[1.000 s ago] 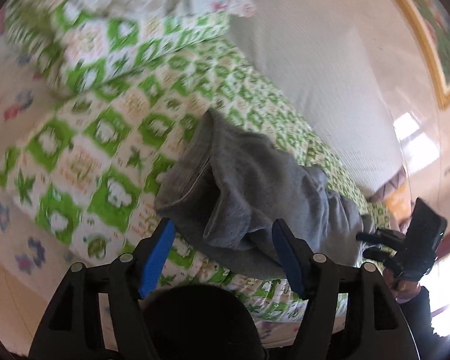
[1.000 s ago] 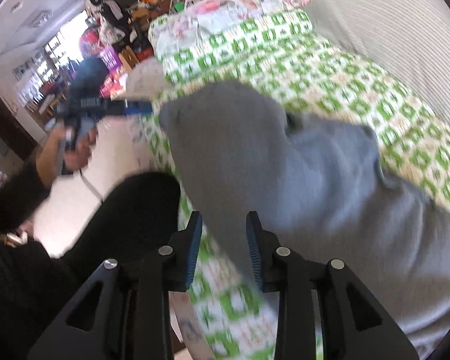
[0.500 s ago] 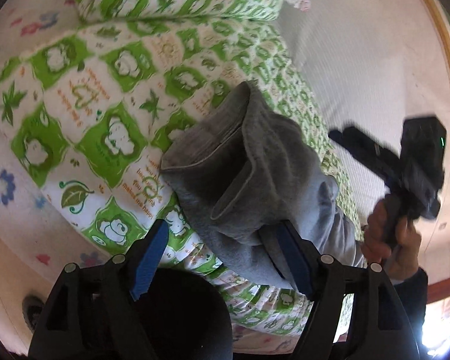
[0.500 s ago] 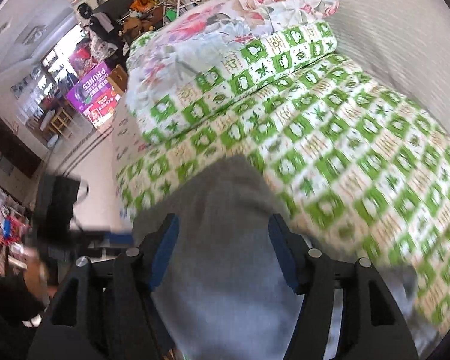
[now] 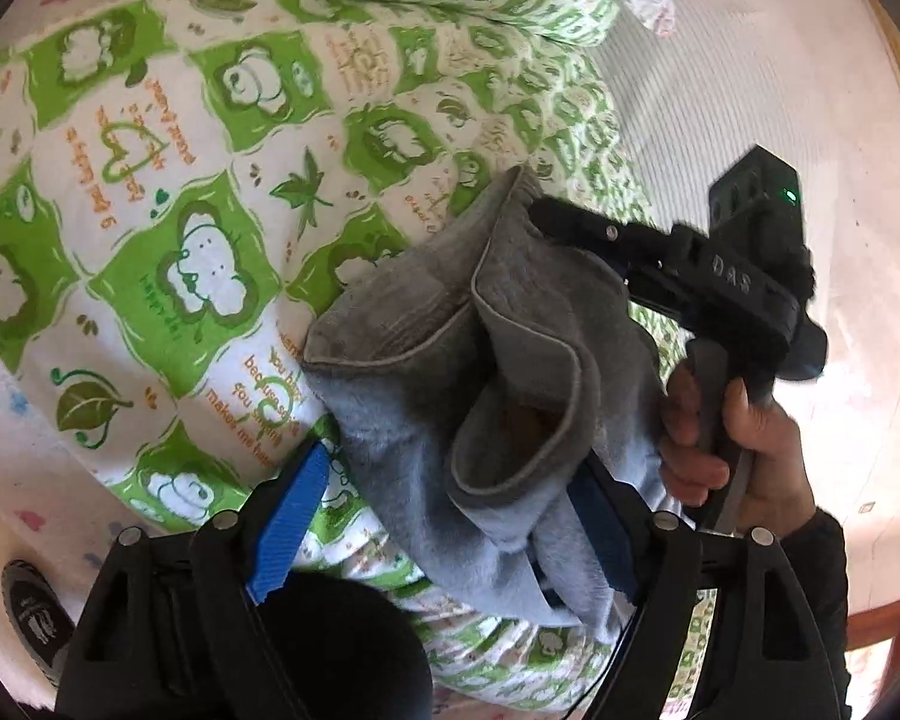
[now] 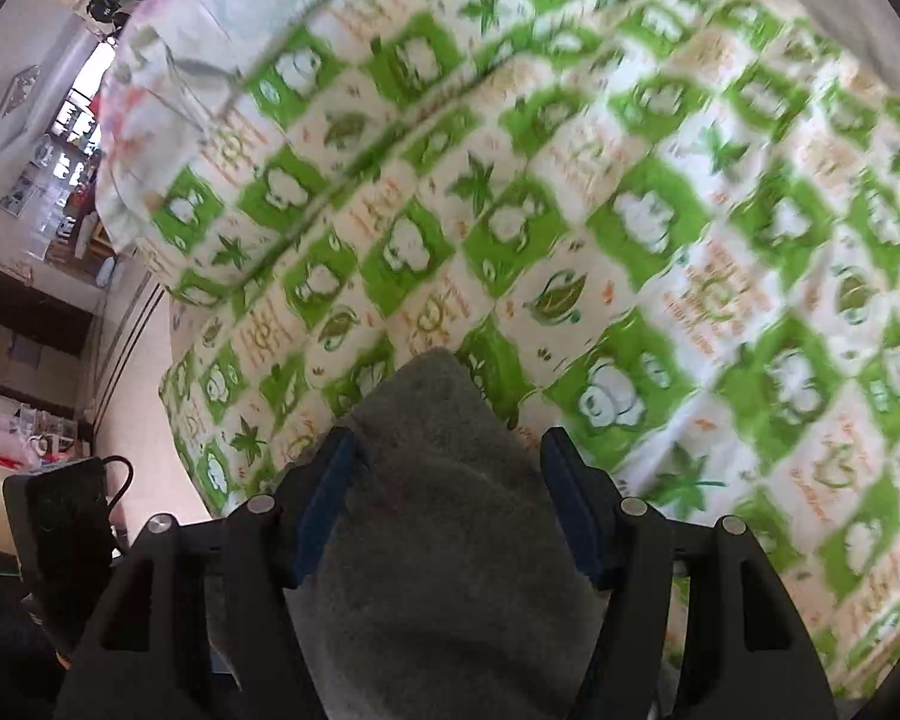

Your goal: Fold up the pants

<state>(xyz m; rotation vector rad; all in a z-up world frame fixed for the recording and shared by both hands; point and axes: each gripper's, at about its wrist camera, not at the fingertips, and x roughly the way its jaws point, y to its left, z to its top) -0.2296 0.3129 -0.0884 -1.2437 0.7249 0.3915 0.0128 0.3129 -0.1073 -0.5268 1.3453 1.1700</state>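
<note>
My left gripper has its jaws spreading apart, and they already stand wide. The grey pants lie bunched between them, but only loosely: the blue pad on the left side is bare and clear of the cloth, while the pad on the other side is mostly hidden behind a fold, so I would call this grip released. The pants sit just ahead of my left fingers, heaped on the green and white quilt, with the waistband folded open towards the camera and a paler inner side of the fabric hanging nearest to me.

Beyond the heap and to the right of my left tool, my right hand holds the right gripper, whose black finger tip reaches to the far upper edge of the pants. From its own camera, the right jaws stand parted with a grey hump of the pants rising between them; the cloth fills most of the gap, yet I cannot tell whether the pads press on it. The quilt spreads ahead of the right tool, blurred, with a rolled pillow of the same print farther off to its upper left
</note>
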